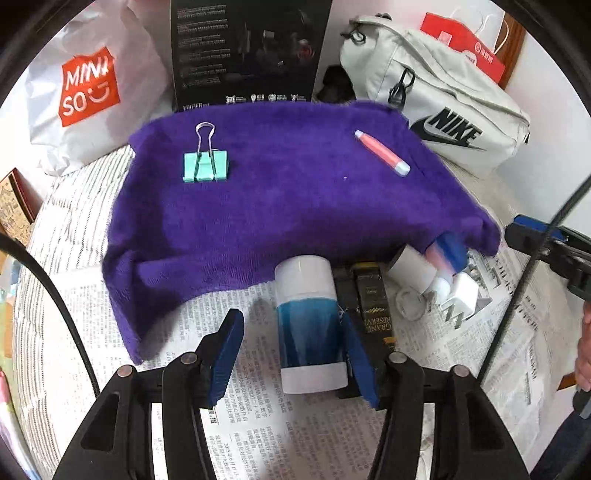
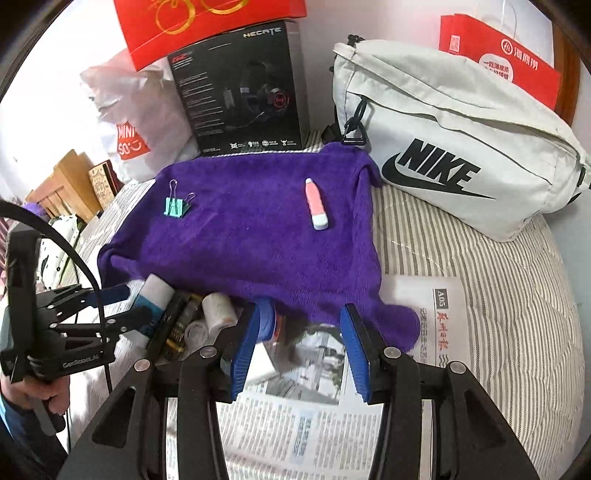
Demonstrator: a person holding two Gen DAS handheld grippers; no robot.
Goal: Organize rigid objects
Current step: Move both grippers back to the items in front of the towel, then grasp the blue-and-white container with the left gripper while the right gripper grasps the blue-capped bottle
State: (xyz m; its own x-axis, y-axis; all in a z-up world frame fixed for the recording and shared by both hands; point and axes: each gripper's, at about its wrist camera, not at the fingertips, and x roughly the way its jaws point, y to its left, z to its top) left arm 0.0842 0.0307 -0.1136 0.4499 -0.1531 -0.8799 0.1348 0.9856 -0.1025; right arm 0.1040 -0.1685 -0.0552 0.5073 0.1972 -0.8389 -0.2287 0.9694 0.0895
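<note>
In the left wrist view a white and blue bottle [image 1: 310, 325] lies on newspaper between the jaws of my left gripper [image 1: 290, 317]. The right pad touches the bottle; the left pad stands apart from it, so the gripper is open. Right of the bottle lie a black and gold box [image 1: 373, 306], a white roll [image 1: 410, 266] and small white pieces [image 1: 461, 295]. On the purple towel [image 1: 288, 192] rest a mint binder clip [image 1: 205, 164] and a pink tube [image 1: 382, 153]. My right gripper [image 2: 299, 350] is open over the newspaper, nothing between its pads.
A white Nike bag [image 2: 454, 147], a black headset box [image 2: 243, 92], a red box [image 2: 207, 26] and a Miniso bag [image 1: 81, 88] line the back. Striped bedding [image 2: 480, 295] lies at the right. A hand [image 2: 33, 398] holds the left gripper [image 2: 125, 304].
</note>
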